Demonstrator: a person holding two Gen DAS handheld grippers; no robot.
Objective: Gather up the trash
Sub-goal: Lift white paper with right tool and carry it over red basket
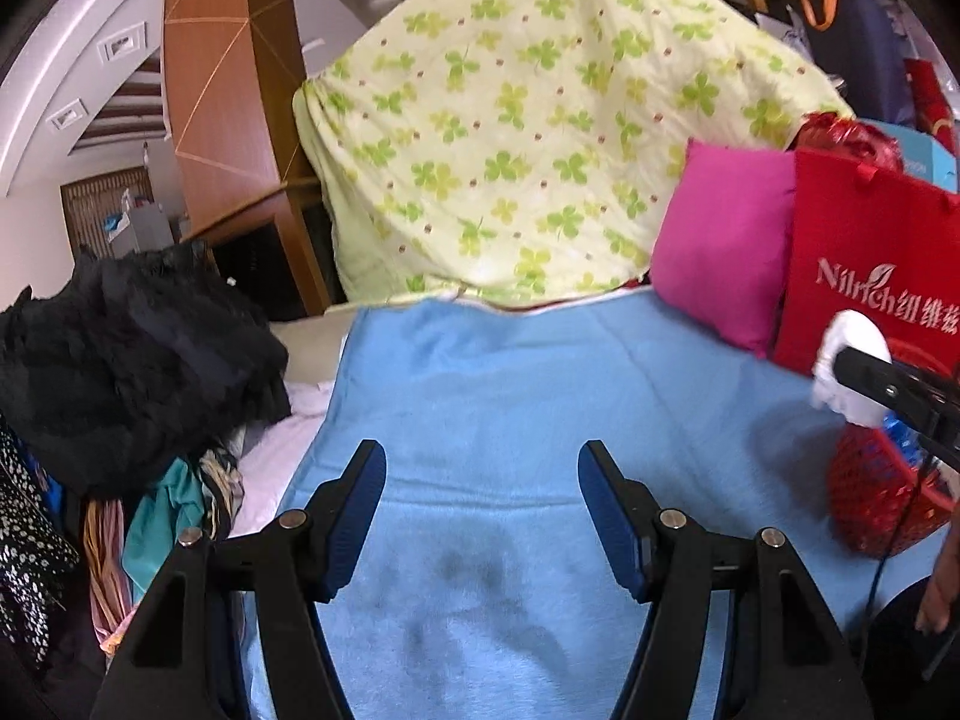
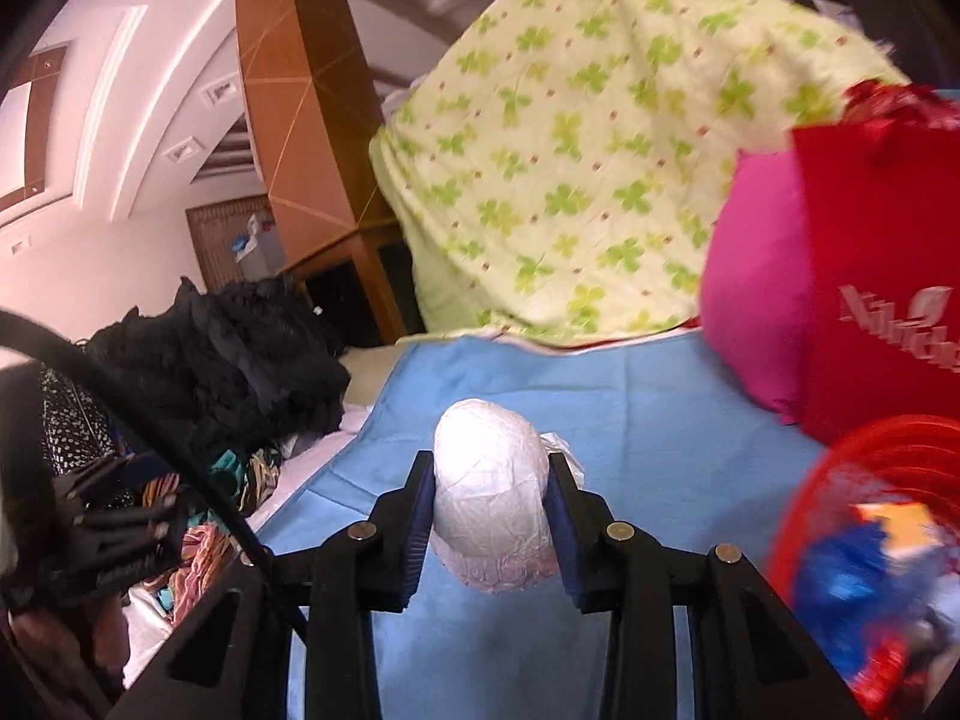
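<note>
Trash is already in your right gripper point(image 2: 489, 516): its fingers are clenched on a white crumpled wad point(image 2: 492, 504), pinching it from both sides with the wad's long axis running forward along the fingers, above the blue blanket point(image 2: 630, 396) on the bed. The relation that matters now is wad to red mesh basket point(image 2: 840, 480). The basket sits low to the right of your fingers, near but not yet beneath them, with blue and orange wrappers point(image 2: 870, 564) inside. In the left wrist view the wad hangs just above the basket's near rim. Your left gripper point(image 1: 483, 516) is spread apart and holds nothing, so the right hand is the nearer one. Judged from this, carry rightward over the rim before letting go.
</note>
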